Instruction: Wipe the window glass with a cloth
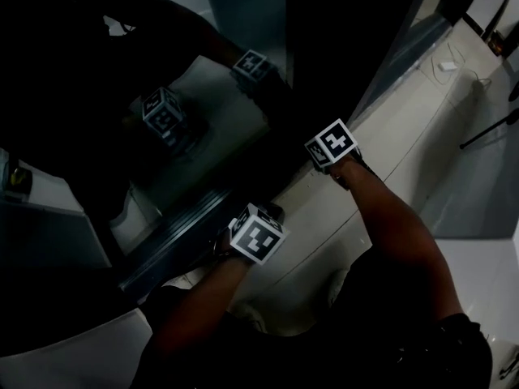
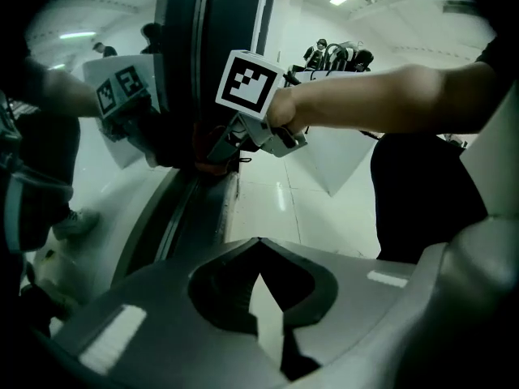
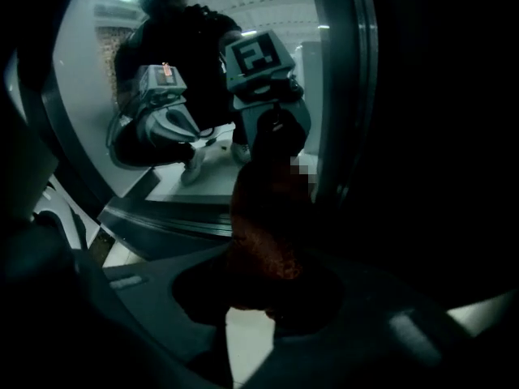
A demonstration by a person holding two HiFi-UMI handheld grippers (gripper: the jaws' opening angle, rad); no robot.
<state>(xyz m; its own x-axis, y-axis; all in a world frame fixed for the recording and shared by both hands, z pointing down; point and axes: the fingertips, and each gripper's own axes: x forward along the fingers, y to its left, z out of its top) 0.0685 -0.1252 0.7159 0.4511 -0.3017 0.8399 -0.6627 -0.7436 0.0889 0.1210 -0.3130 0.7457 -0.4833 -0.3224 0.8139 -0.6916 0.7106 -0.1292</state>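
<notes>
Right claw (image 3: 261, 254) pinches a reddish cloth (image 3: 261, 213) against the window glass (image 3: 97, 79). Left claw (image 2: 259, 245) is pressed together, low beside the window frame (image 2: 182, 217).

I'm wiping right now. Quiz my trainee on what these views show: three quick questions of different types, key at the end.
1. Multiple choice: which holds the reddish cloth? A the left gripper; B the right gripper; C neither.
2. True or false: something is clamped between the left gripper's jaws.
3. Fill in: the head view shows each marker cube twice because the window ___ reflects it.
Key: 1 B. 2 False; its jaws meet on nothing. 3 glass.
</notes>
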